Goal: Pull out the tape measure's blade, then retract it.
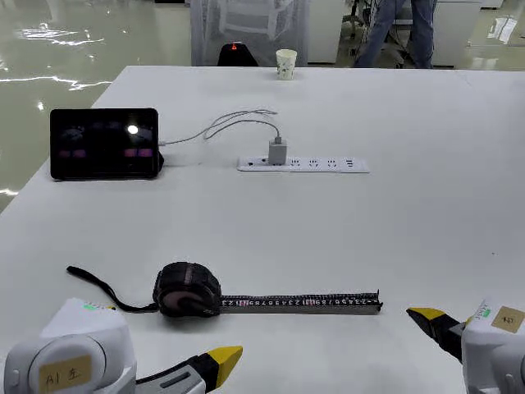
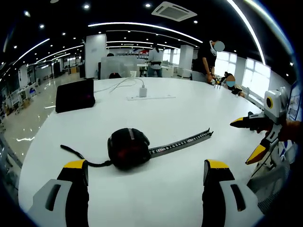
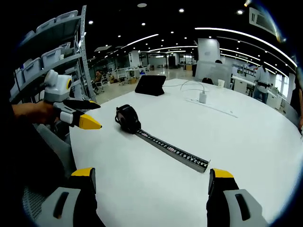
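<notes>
A black tape measure (image 1: 187, 290) lies on the white table (image 1: 344, 222), its blade (image 1: 303, 303) drawn out to the right and resting flat, a black wrist strap (image 1: 98, 285) trailing left. The same case (image 2: 129, 148) sits just ahead of my left gripper (image 2: 144, 172), which is open and holds nothing. My right gripper (image 3: 151, 179) is open too, close to the blade's end hook (image 3: 201, 163). In the head view the left gripper (image 1: 217, 361) is at the bottom left, the right gripper (image 1: 431, 320) at the bottom right.
A dark tablet (image 1: 104, 143) stands at the back left. A white power strip (image 1: 303, 164) with a charger and cable lies mid-table, a paper cup (image 1: 285, 63) at the far edge. People stand beyond the table.
</notes>
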### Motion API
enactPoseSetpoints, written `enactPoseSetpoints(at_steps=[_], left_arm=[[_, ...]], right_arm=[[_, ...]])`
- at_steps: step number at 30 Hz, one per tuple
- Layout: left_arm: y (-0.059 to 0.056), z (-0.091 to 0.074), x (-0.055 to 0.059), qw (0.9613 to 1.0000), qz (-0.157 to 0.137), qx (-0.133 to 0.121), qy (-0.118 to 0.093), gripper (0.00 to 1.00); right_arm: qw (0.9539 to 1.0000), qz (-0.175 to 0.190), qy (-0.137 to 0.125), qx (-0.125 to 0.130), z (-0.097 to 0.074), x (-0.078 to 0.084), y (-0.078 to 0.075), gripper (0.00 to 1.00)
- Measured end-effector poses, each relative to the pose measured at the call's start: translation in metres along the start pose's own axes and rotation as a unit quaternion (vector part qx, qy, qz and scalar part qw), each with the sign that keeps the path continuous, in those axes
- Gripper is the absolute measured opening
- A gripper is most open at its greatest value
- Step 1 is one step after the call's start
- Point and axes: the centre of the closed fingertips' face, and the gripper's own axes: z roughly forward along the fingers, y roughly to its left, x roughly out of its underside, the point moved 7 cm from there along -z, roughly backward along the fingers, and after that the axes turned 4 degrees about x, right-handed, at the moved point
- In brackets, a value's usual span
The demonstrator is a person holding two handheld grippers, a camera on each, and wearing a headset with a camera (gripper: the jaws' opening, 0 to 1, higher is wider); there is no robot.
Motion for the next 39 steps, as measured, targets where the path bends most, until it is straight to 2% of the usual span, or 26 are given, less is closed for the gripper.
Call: enactPoseSetpoints(at_steps=[4,6,22,34,39], left_arm=[[0.001,0.005,-0.003,1.0,-0.004,-0.001,-0.004,0.99],[0.002,0.008,-0.006,0.9999,-0.008,0.0,-0.012,0.99],[0.007,0.026,-0.007,0.9998,-0.014,-0.012,-0.001,0.99],[0.008,0.037,-0.005,0.9996,-0.019,-0.018,0.008,0.99],[0.01,0.043,-0.002,0.9994,-0.023,-0.023,0.012,0.97]], right_arm=[[0.9999,-0.008,0.004,-0.011,0.002,0.001,-0.004,0.99],[0.9998,-0.013,0.006,-0.016,0.003,0.002,-0.006,0.99],[0.995,-0.06,0.022,-0.076,0.017,0.006,-0.025,0.97],[0.9917,-0.084,0.031,-0.093,0.024,0.007,-0.047,0.93],[0.9889,-0.104,0.039,-0.098,0.028,0.008,-0.056,0.89]])
